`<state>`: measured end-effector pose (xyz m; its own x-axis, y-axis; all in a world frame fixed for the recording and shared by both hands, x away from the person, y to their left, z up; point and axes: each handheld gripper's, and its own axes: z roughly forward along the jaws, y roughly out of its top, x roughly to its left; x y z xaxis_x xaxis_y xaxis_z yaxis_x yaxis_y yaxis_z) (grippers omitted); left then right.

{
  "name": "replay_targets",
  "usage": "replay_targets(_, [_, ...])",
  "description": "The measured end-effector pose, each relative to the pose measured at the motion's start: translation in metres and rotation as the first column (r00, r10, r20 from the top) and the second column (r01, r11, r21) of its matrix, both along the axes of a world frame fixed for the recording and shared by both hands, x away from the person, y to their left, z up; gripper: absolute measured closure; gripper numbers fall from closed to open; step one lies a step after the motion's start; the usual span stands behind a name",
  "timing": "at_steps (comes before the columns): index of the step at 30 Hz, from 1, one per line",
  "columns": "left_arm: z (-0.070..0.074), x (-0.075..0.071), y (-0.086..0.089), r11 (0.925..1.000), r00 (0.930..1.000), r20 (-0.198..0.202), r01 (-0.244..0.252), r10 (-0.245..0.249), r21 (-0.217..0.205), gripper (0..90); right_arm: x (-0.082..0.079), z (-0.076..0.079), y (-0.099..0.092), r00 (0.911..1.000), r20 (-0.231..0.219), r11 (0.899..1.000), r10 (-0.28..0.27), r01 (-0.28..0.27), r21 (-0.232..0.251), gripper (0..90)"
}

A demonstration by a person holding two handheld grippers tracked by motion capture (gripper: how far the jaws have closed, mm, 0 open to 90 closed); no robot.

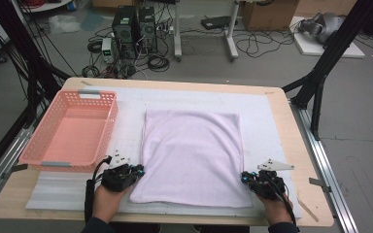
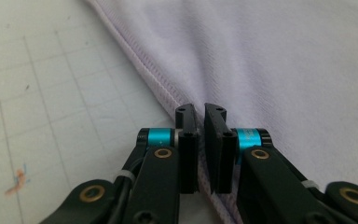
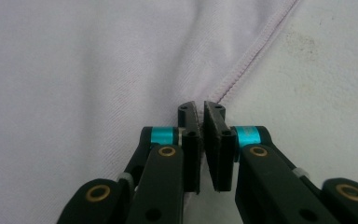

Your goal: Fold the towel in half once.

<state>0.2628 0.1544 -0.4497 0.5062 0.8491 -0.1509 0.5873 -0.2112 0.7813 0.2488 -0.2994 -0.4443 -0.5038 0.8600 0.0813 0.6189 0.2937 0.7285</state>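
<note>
High view: one cloth [image 1: 192, 155], one basket [image 1: 73, 128].

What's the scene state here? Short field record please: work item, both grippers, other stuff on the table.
work item: pale lilac cloth, lying flat on the white mat
left gripper: shut on the cloth's hemmed left edge, near corner
right gripper: shut on the cloth's hemmed right edge, near corner
basket: pink basket, left of the cloth, nothing in it
surface: wooden table
</note>
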Motion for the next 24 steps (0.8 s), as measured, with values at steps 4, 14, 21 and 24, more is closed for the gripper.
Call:
replay_targets(4, [0.001,-0.001,0.013,0.9989,0.9989,-0.016,-0.045,0.045,-0.014,85.5,-0.001,0.003,-0.006,0.9994,0.009,0.999,-0.032,0.032,-0.033,86.0])
replay_targets(14, [0.010,0.015,0.010,0.9966,0.9998,0.021,0.000,0.001,-0.082,52.4,0.008,0.013,-0.012,0.9982,0.048,0.999,-0.036,0.035,0.028,56.3])
replay_targets(21, [0.009,0.066,0.004,0.9923,0.9964,0.021,-0.079,0.082,-0.095,51.3,0.036,0.010,-0.017,0.9928,0.100,0.996,-0.066,0.059,0.063,53.5])
replay_targets(24, [0.010,0.089,-0.003,0.9950,0.9968,0.019,-0.076,0.077,-0.066,52.2,0.057,0.009,-0.021,0.9896,0.101,0.993,-0.103,0.096,0.069,53.7])
